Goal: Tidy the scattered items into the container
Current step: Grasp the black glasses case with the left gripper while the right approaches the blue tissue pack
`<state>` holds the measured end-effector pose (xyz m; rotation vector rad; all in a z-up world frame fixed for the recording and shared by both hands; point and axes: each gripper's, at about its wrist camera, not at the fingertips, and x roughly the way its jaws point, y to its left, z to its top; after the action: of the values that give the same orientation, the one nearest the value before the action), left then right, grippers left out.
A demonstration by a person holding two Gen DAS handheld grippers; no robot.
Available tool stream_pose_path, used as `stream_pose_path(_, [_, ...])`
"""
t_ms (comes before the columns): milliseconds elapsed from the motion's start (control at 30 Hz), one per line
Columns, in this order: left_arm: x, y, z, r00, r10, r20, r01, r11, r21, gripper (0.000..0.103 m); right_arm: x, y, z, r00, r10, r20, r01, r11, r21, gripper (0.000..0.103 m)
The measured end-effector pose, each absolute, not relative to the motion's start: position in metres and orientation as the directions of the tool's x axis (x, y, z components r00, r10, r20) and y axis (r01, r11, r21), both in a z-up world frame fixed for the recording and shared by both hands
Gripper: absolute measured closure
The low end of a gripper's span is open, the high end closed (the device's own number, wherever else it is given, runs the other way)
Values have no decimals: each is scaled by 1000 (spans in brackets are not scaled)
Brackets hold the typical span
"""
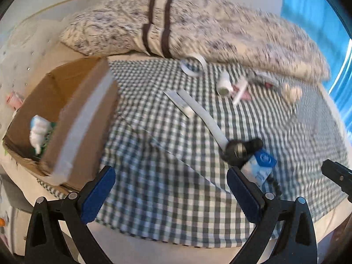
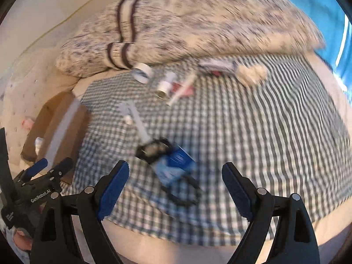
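the long white tube (image 1: 203, 118) runs diagonally from frame centre toward lower right, its far end touching the black item (image 1: 242, 149). both the left gripper (image 1: 171, 189) and right gripper (image 2: 176, 189) gape wide, holding nothing. the cardboard box (image 1: 63, 118) sits at left on a checked cloth (image 1: 165, 198) (patterned pillow (image 1: 176, 26) behind).

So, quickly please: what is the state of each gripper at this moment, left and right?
Left gripper: jaws open, nothing held between them.
Right gripper: jaws open, nothing held between them.

A bedroom in a home: a bed under a checked sheet (image 1: 176, 198), a patterned quilt (image 1: 220, 33) bunched along it, blue curtain (image 1: 308, 11) behind
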<state>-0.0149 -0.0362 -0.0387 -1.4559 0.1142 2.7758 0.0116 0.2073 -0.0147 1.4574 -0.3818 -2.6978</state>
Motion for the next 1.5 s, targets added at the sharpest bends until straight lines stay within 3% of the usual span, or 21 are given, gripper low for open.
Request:
stream_pose_path(500, [-72,37,-106,-579,19,-815,-288,-940,182,0,-1,256,-91,-451,-218,-865,-106,-950,295,16])
stream_pose_path(733, [-79,43,-111,-549,192,-813,-402,-914,55,0,-20,252,-108,-412,-232,-881,-107,-948,299,16])
stream_pose_path(933, [-85,50,-119,-531,205,-823,-425,-904,49,0,-30,245,-113,-402,-241,-883,-101,-947,304,16])
stream_pose_path(1033, [-87,49,-121,-494,269,-827,-444,-896,-26,11,-30,243,-116,-394,-243,-886,-101,-947,304,16])
stream_pose_path(1167, [-81,55,-119,-472,329,-818,-501,-864,-58,11,-30,243,-122,-377,-250,-892,-106,-945,310,16])
stream_pose_path(1300, [-82,63,-124,-467,313,-827,-523,-852,-27,11,-30,244,-124,-371,-252,-893,-110,-944,312,16])
stream_pose_path(1333, [-85,65,-128,-457,304,-836,-525,-851,-23,12,-30,244,-125,-370,-253,-894,-110,-944,312,16])
stream_pose_path(1433, [-97,62,-139,-400,310,-862,-524,-850,-63,41,-30,244,-125,-370,-253,-894,-111,-943,313,16])
stream_pose_path(1500, [-101,56,-139,-384,335,-860,-511,-853,-104,44,-30,242,-124,-371,-253,-893,-110,-944,312,16])
